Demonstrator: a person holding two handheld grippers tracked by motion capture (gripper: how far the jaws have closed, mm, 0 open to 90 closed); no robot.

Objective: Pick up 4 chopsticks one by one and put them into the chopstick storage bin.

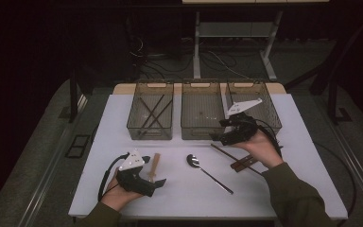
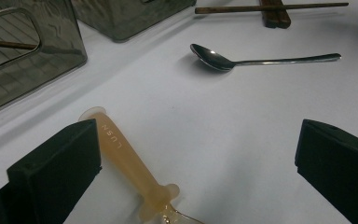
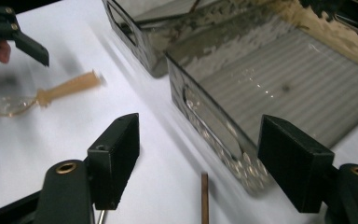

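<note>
Sorting cutlery into bins, by the look of it; three smoky plastic bins in a row at the far side of the white table (image 1: 99, 142) — the left bin (image 1: 150, 116) holds crossed chopsticks, the middle bin (image 1: 202, 113) looks bare.

Left gripper (image 1: 151, 182) rests low at the near left, jaws wide apart and holding nothing; a plastic spoon (image 2: 126, 163) with an amber handle lies just beside its left jaw, maybe brushing it — I cannot tell. Risk here: closing from this offset would shove the handle sideways rather than pinch it; the clear bowl end could swivel out.

Right gripper (image 1: 217, 135) hovers near the front wall of the middle bin, jaws parted and empty; a single chopstick (image 1: 229, 152) lies on the table below it, one end propped on a small dark rest (image 1: 243, 163). Risks: a jaw clipping the bin wall and sliding the bin; pressing one end of the chopstick so it tips or rolls off the rest; a thin round stick twisting out of the pads.

Metal spoon (image 1: 196, 163) lies at the centre, well apart from both grippers.
</note>
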